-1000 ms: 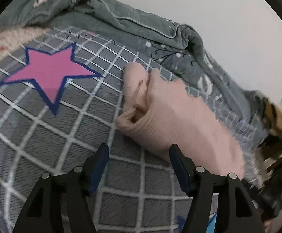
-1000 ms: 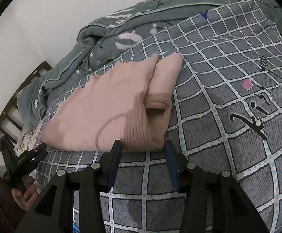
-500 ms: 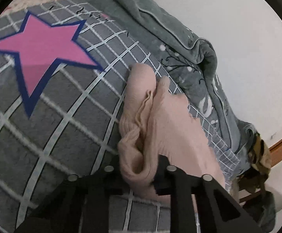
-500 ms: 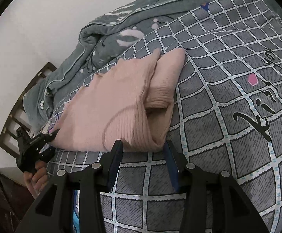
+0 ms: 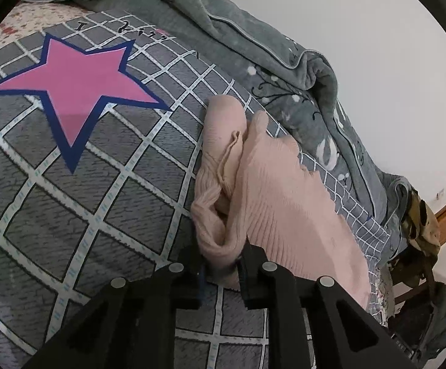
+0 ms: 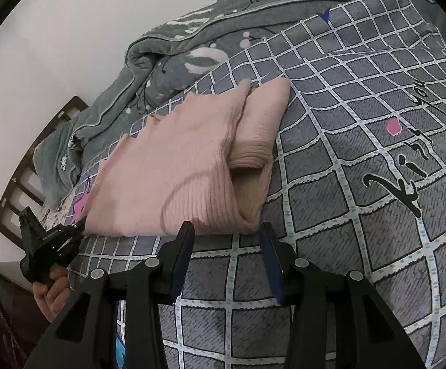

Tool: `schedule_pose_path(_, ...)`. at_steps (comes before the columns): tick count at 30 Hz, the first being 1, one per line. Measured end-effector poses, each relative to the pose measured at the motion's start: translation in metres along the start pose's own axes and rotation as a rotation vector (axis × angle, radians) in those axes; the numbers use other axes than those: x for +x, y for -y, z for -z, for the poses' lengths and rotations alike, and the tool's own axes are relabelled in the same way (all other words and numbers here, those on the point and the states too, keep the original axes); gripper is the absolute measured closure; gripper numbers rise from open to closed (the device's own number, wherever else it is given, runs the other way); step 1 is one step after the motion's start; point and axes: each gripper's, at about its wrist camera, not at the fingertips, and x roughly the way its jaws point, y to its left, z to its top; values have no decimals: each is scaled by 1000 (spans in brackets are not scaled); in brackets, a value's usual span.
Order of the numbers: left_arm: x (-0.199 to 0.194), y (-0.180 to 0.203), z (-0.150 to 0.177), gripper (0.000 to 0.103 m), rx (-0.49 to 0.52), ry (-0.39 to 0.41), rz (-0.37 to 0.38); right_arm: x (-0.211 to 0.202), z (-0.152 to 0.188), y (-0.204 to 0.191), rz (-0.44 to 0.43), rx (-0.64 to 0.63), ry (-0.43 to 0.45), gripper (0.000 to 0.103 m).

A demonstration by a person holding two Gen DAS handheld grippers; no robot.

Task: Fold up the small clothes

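Bedding first, at far left of the left wrist view: a grey quilt cover with a white grid (image 5: 69, 203) is lying spread flat, carrying a large pink star outlined in navy (image 5: 69, 92). Next to the right, a folded pale pink ribbed knit garment (image 5: 272, 203) is resting on that cover, its rolled near corner bunching upward. The left gripper (image 5: 223, 264) is pinching that near corner, having just been closing on it, with pink knit squeezed between the black fingers. Further right, a rumpled grey-green blanket with white print (image 5: 300, 92) is heaped against a white wall (image 5: 361, 30). In the right wrist view, at far left, a hand (image 6: 52, 292) is gripping the left tool at the garment's edge. Centre, the right gripper (image 6: 227, 230) is hovering just short of the garment's near folded edge, jaws parted and grasping nothing. At right, black script lettering (image 6: 407, 166) is running across the cover.
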Motion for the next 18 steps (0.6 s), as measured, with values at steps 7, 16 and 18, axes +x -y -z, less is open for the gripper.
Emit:
schedule_pose_path(7,2,0,-3,84,3,-1,7,15,-8,2,26,31,21,59)
schedule_pose_path(16,11,2,-8,81,-17,6,5,38,-28,7,15,105,31,62)
schedule_pose_path(18,11,2,-9,83,-17,9,5,43,-30,7,20,111,26,75)
